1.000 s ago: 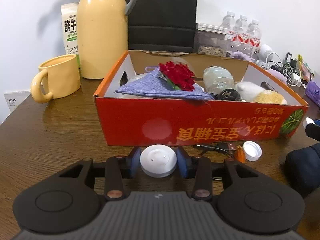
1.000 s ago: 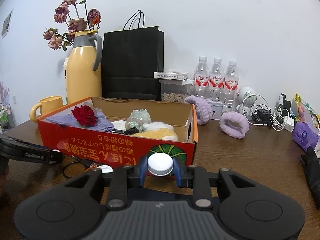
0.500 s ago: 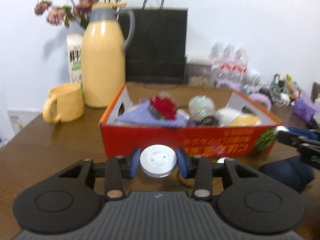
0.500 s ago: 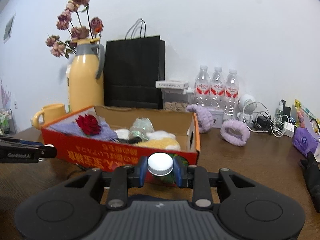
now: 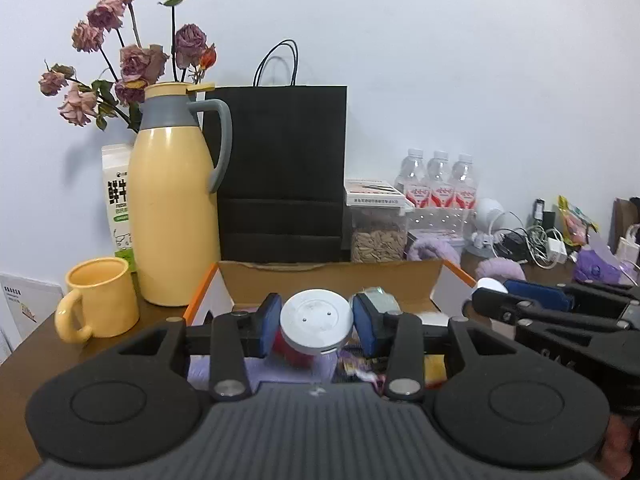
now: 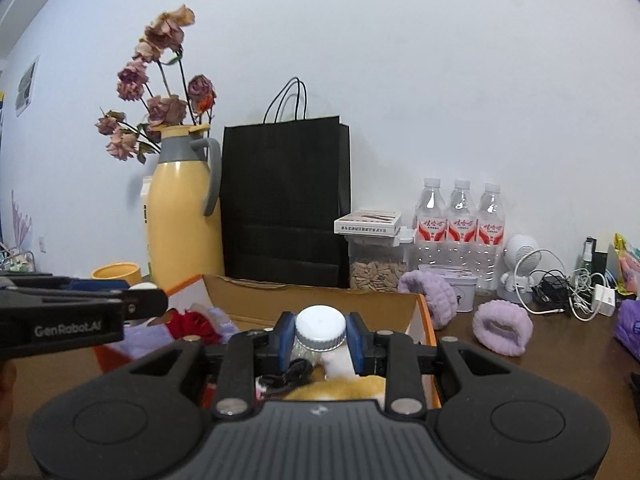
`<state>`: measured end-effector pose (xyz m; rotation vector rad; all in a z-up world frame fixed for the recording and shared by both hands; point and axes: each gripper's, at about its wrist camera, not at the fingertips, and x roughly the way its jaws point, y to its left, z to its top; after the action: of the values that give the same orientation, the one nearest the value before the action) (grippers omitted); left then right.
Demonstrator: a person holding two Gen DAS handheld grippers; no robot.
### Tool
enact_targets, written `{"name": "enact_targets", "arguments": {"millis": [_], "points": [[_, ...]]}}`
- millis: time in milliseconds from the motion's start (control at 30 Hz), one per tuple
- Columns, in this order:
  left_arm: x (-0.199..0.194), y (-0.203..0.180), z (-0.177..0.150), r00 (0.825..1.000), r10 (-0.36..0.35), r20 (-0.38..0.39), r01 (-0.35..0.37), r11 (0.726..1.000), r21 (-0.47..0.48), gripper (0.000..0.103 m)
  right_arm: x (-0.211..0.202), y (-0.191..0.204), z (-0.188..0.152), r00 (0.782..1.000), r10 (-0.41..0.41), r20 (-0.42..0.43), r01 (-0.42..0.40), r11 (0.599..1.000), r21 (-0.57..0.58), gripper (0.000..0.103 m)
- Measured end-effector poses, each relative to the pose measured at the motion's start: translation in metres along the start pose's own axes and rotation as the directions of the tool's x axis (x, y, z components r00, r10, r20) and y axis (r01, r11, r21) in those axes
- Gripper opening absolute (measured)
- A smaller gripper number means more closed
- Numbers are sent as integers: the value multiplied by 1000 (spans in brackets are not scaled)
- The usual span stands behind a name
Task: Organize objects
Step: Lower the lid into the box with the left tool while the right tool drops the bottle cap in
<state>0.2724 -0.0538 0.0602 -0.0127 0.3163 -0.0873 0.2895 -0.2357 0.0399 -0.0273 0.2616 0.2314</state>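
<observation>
Cardboard box (image 5: 332, 276), mid-frame on the surface, is already partly filled, while a white disc (image 5: 316, 328) is clamped in the left hand-held gripper (image 5: 316, 330) and a capped jar (image 6: 320, 334) in the right hand-held gripper (image 6: 320, 340), both above it, undropped.

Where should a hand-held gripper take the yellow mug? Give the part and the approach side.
Take the yellow mug by its rim, from above: it stands upright with its mouth open, so one finger can go inside and one outside the wall. The handle loop faces left and toward the camera, so grip the right-hand side of the rim.
</observation>
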Motion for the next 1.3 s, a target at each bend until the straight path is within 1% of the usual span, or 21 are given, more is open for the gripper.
{"name": "enact_targets", "arguments": {"millis": [100, 200, 300, 433, 467, 500, 533, 567, 600, 633, 667, 700, 1000, 1300], "points": [[19, 1, 4, 1000, -7, -7, 7, 1000, -16, 40, 24, 0, 2, 1000, -2, -16, 2, 1000, 8, 27], [35, 2, 5, 1000, -22, -16, 22, 1000, -11, 40, 41, 0, -5, 999, -3, -54, 2, 1000, -14, 27], [49, 2, 3, 999, -37, -29, 37, 999, 9, 40, 52, -2, -13, 996, -10, -87, 9, 1000, -16, 27], [58, 3, -3, 998, -47, -42, 48, 998, 29, 41, 58, -3, -17, 994, -15, -109, 13, 1000, -20, 27], [59, 5, -4, 998, -48, -43, 49, 998, 27, 41, 58, -3, -17, 993, -16, -115, 14, 1000, -18, 27], [59, 6, -5, 998, -45, -41, 46, 999, 26, 48, 59, -3, -18, 993, -19, -120, 17, 1000, -19, 28], [58, 7, -6, 999, -39, -37, 40, 999, 28, 56, 59, -3, -19, 992, -23, -125, 20, 1000, -21, 38], [57, 7, -6, 999, -29, -29, 30, 999, 29, 80, 59, -3, -20, 991, -29, -127, 27, 999, -20, 57], [55, 8, -7, 1000, -15, -10, 16, 1000, 27, 103, 58, -3, -20, 991, -36, -125, 34, 999, -19, 68], [53, 10, -7, 1000, -1, 18, 1, 1000, 20, 103, 57, -4, -21, 992, -41, -120, 39, 999, -17, 89], [51, 11, -7, 999, 7, 35, -8, 1000, 14, 103, 55, -4, -21, 993, -43, -109, 41, 999, -15, 101], [50, 11, -7, 999, 11, 35, -11, 1000, 11, 103, 53, -4, -22, 994, -45, -99, 44, 999, -14, 103], [51, 12, -8, 1000, 9, 11, -9, 1000, 13, 103, 49, -4, -22, 993, -68, -100, 66, 997, -26, 103], [40, 17, -11, 1000, -7, 30, 7, 1000, -8, 103, 34, -6, -22, 992, -94, -82, 91, 995, -32, 103]]}}
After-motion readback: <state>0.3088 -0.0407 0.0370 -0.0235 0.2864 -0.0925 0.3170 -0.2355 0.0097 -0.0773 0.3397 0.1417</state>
